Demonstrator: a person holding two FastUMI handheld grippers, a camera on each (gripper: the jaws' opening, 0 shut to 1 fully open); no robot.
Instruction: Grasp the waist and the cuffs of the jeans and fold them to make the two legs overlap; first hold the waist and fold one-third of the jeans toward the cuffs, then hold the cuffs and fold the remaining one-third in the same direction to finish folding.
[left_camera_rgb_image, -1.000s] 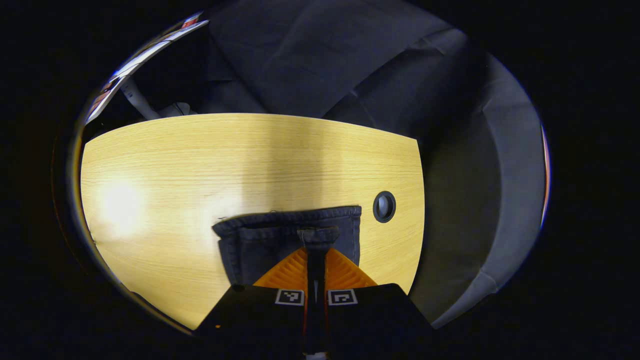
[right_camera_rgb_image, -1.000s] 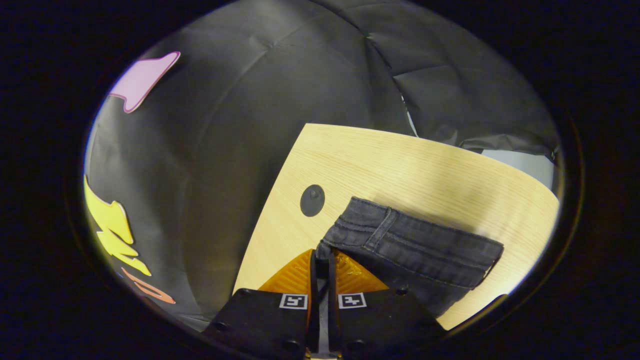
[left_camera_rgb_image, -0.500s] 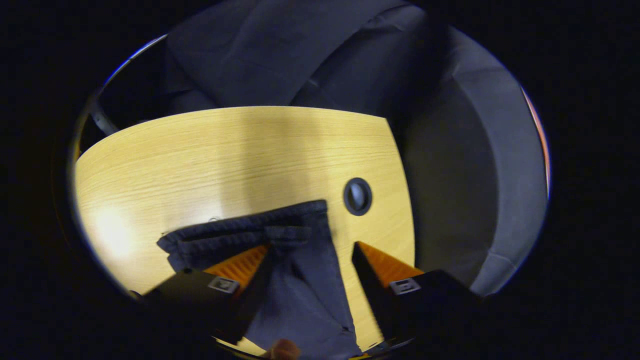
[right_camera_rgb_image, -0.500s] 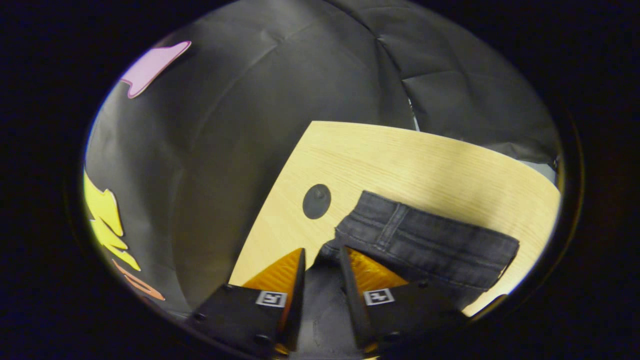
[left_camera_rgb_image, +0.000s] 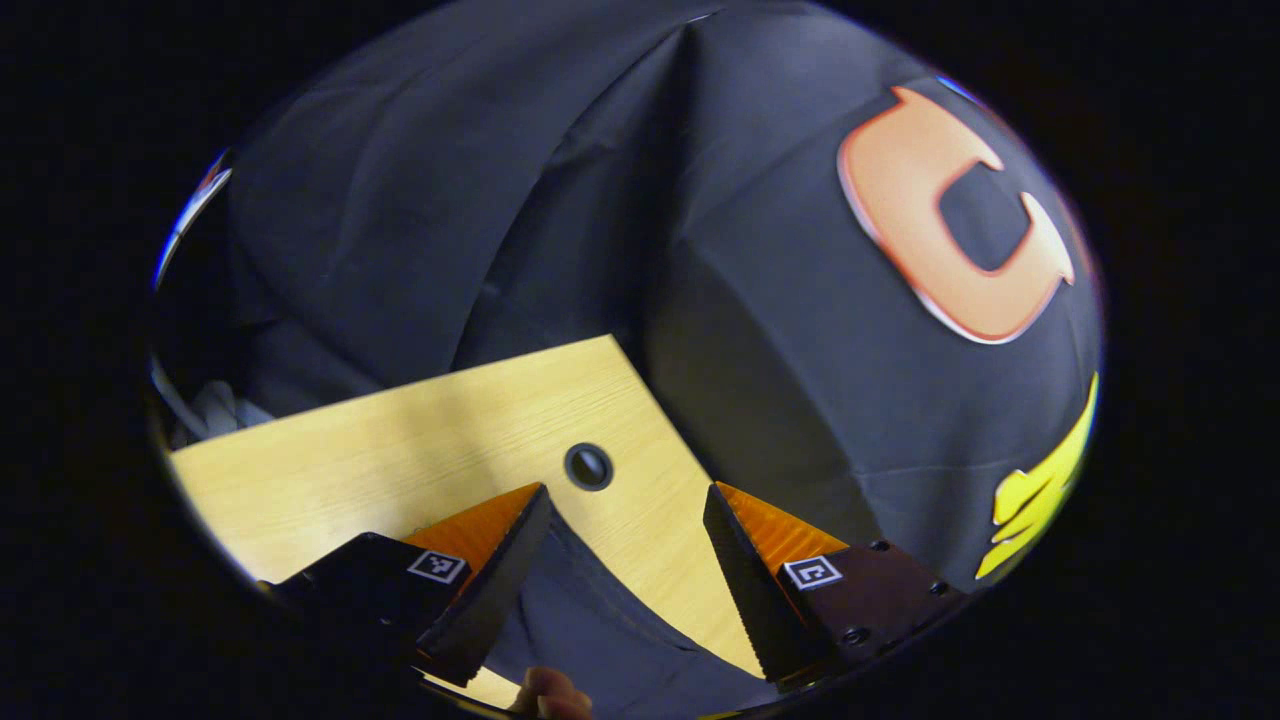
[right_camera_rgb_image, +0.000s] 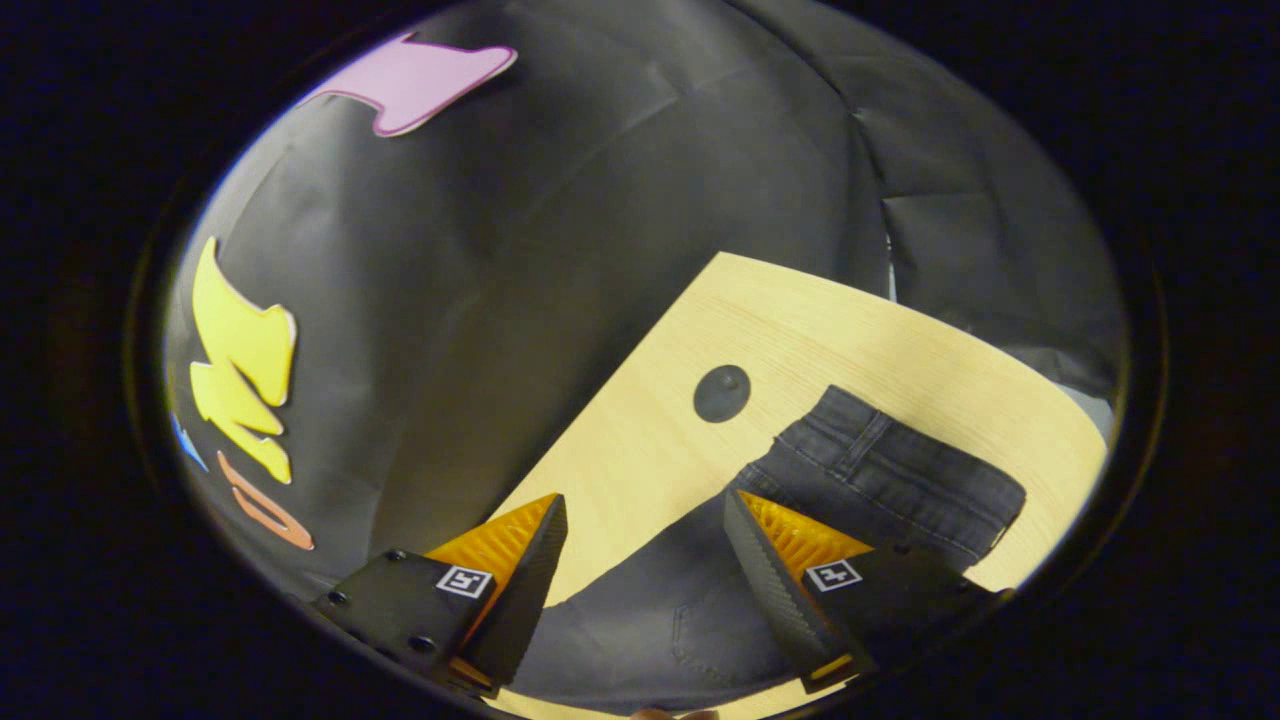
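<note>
Now, in the left gripper view, we see our left gripper (left_camera_rgb_image: 625, 495) spread wide, its two fingers far apart and pressing on nothing. Between and below them lies dark denim, a part of the jeans (left_camera_rgb_image: 610, 640), flat on the light wooden table (left_camera_rgb_image: 400, 450). The fingertips (left_camera_rgb_image: 725, 510) stand above the cloth and we cannot tell whether they touch it. Just beyond the tips, a round dark grommet (left_camera_rgb_image: 588, 466) sits in the tabletop near its far corner. At the bottom edge of the view a bit of a hand (left_camera_rgb_image: 548, 695) shows against the denim. Behind the table hangs the black cloth wall (left_camera_rgb_image: 500, 200) of the booth.

Turning to the right gripper view, we find our right gripper (right_camera_rgb_image: 645, 510) likewise wide open and holding nothing. The jeans (right_camera_rgb_image: 880, 480) lie folded on the table (right_camera_rgb_image: 800, 320): the waistband, with its stitched belt loop, lies to the right of and beyond the right-hand finger (right_camera_rgb_image: 790, 540), and a smoother panel of denim spreads beneath the gap between the fingers toward the lower edge. The same dark grommet (right_camera_rgb_image: 721, 392) sits in the wood just beside the waistband's near corner, apart from the cloth. The black cloth wall (right_camera_rgb_image: 500, 300) rises behind the table edge on the left.
</note>
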